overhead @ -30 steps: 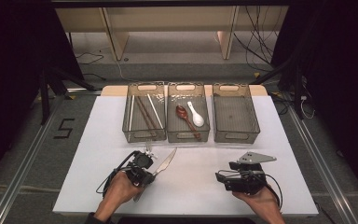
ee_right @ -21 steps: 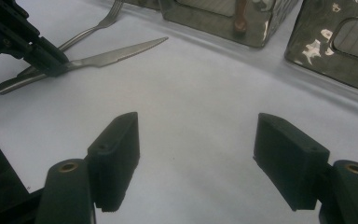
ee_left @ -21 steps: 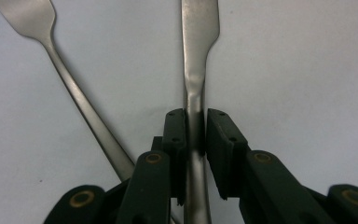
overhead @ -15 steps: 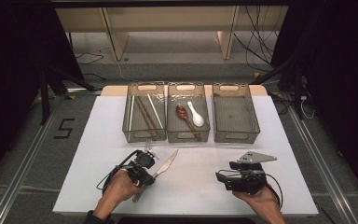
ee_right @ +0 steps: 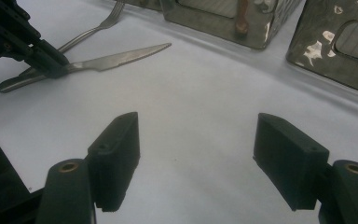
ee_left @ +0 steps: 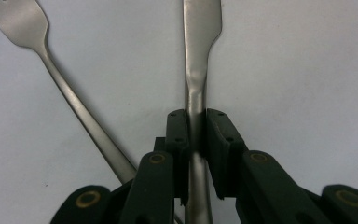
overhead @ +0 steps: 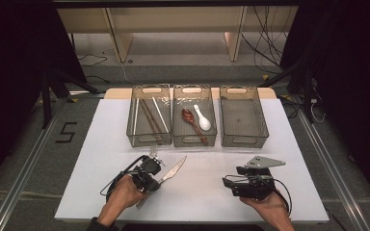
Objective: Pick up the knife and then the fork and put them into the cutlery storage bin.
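High view: left tongs [overhead: 160,174] pinch the knife [overhead: 173,170] handle; right tongs [overhead: 227,182] rest wide.

My left gripper [ee_left: 196,140] pinches the handle of a steel table knife [overhead: 172,171], its blade pointing toward the bins, beside a fork [ee_left: 70,100] lying on the white surface [overhead: 207,192].

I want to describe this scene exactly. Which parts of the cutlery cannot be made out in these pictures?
- Knife: left gripper view, tip cut off by the top edge; handle hidden between the left gripper pads.
- Fork: same view, tines cut off at the top-left corner; handle end hidden behind the gripper.
- Fork in the high view: mostly hidden behind the left gripper and hand.
- Chopsticks: high view, too small to count.
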{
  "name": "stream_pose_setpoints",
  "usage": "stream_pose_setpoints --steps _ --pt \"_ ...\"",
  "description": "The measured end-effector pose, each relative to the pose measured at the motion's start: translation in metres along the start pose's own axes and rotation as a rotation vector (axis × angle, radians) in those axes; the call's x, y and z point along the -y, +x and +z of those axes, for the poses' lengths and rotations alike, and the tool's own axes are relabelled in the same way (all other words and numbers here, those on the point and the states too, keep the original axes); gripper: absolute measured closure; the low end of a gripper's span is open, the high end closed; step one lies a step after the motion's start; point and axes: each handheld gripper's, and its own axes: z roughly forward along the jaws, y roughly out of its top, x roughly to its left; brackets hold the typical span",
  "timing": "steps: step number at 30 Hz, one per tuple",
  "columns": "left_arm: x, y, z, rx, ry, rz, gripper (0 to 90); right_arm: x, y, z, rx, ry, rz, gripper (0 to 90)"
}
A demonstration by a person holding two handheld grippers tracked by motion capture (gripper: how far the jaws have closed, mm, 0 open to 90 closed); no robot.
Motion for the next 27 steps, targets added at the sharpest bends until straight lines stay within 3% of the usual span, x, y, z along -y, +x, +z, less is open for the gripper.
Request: stream_pose_setpoints --steps 7,18,27 --pt "-0.002 -0.005 -0.002 0.026 -0.025 0.025 79.3 0.000 0.000 -0.001 -0.001 0.000 0.003 32.3" --pt "-0.002 -0.006 -0.007 0.072 -0.062 0.023 79.3 -0.001 0.004 0.001 -0.013 -0.007 -0.010 32.2" --pt "-0.004 -0.010 -0.011 0.085 -0.067 0.046 79.3 -0.004 0.023 0.005 -0.058 -0.023 -0.070 32.0"
